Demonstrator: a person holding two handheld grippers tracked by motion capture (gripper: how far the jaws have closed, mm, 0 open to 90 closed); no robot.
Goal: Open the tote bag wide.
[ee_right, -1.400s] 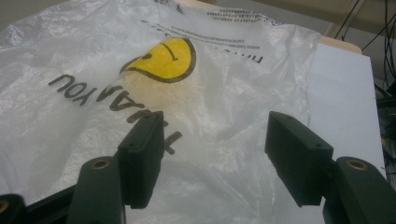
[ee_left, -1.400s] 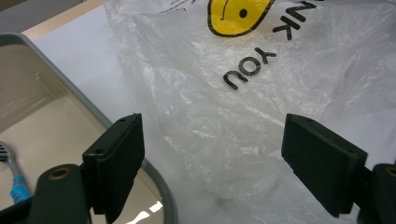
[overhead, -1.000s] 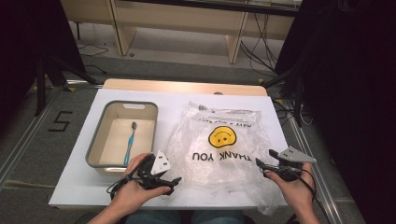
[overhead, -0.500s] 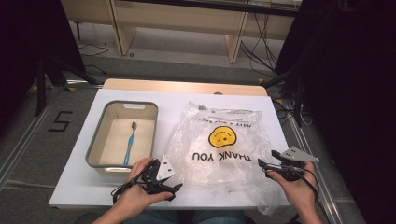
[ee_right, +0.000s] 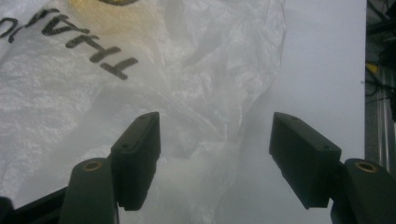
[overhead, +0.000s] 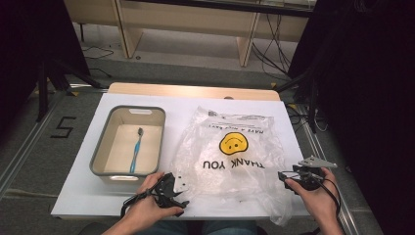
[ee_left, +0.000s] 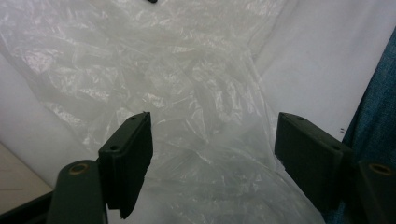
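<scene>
1. The clear plastic bag [overhead: 230,156], printed with a yellow smiley and "THANK YOU", lies flat and crumpled on the white tabletop [overhead: 186,105], spread between the two hand-held grippers, its near edge just ahead of both

2. The left hand-held gripper [overhead: 177,188] sits low at the bag's near left corner; its jaws stand wide apart and have just been narrowing a little, with wrinkled film [ee_left: 205,140] lying between and below them but not pinched by either pad

3. The right hand-held gripper [overhead: 286,177] is at the bag's near right edge, jaws likewise apart; in its own view the bag's rim [ee_right: 224,121] runs between the jaws, untouched

4. Risk: the film is thin and slippery, so either gripper may well shut on air or skate over the top and push the bag away across the tabletop instead of catching it

5. Risk: a bite may take both layers together, which would keep the mouth shut rather than open it

6. Risk: pulling the two sides unevenly could stretch or tear the film, or drag the bag off the near edge of the tabletop toward the person's lap

7. The blue toothbrush [overhead: 135,149] lies in the grey bin [overhead: 100,147], beyond the left hand-held gripper; a wide sweep there could knock the bin
</scene>
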